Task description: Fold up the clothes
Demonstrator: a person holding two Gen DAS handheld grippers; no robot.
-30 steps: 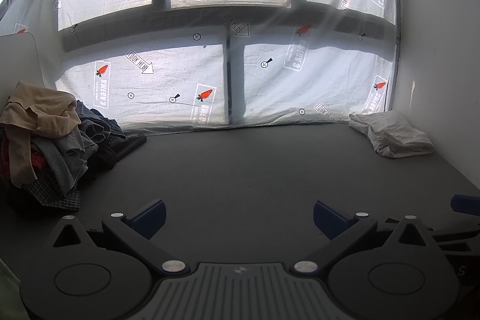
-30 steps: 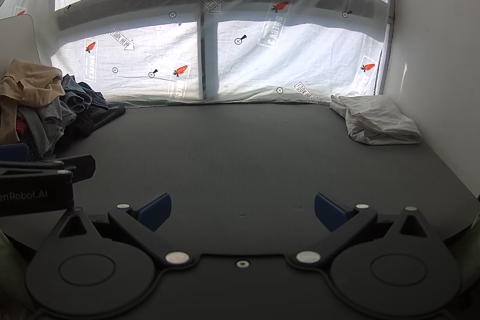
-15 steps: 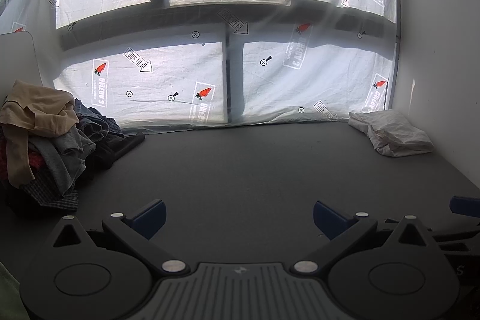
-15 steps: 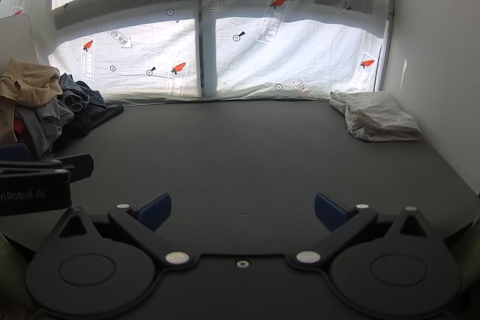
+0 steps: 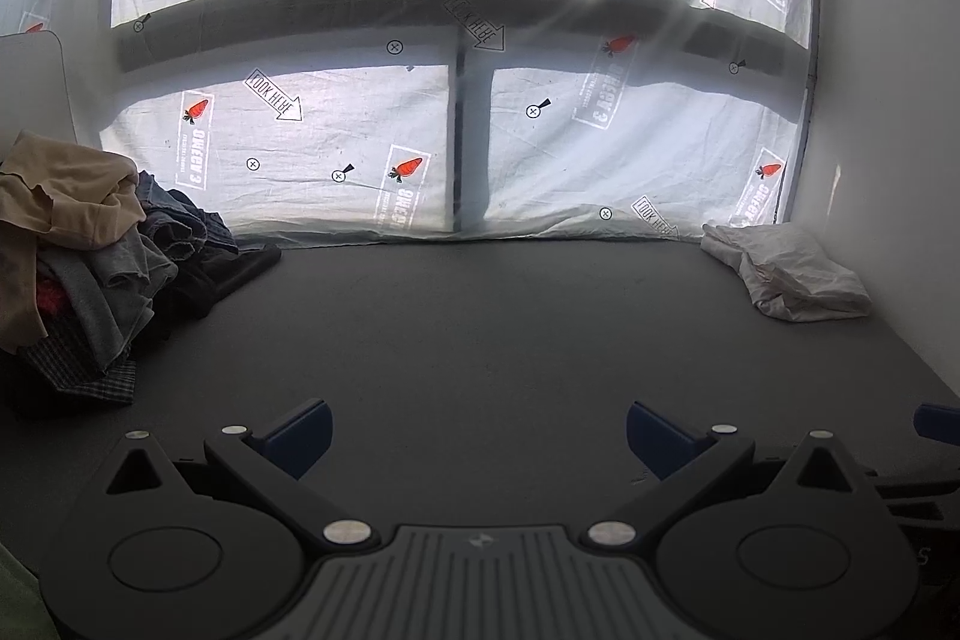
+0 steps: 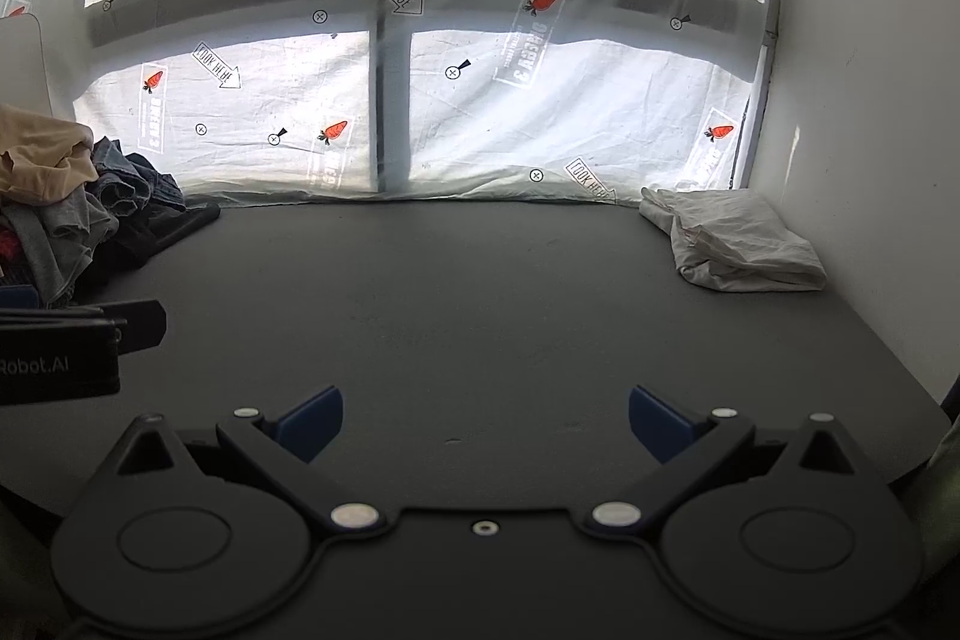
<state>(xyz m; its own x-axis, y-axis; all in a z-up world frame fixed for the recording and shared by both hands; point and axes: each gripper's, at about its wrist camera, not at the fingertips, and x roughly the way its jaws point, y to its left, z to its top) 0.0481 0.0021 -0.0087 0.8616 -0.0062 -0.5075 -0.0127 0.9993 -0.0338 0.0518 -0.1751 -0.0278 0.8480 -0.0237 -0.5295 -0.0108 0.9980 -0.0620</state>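
The table (image 5: 480, 328) has a dark grey matt top, smooth, with faint scuffs. At its far left corner a pile of clothes (image 5: 90, 268) shows soft cloth: beige knit, grey jersey, faded denim, a checked weave. At the far right corner the white garment (image 6: 732, 244) is thin crinkled cotton-like cloth. The sheet (image 6: 540, 100) behind is wrinkled, translucent, printed. Both gripper bodies look like black matt plastic with shiny metal pins.

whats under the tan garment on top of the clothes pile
Under the tan garment a grey piece, dark denim, a bit of red and checked fabric show; anything deeper is covered.
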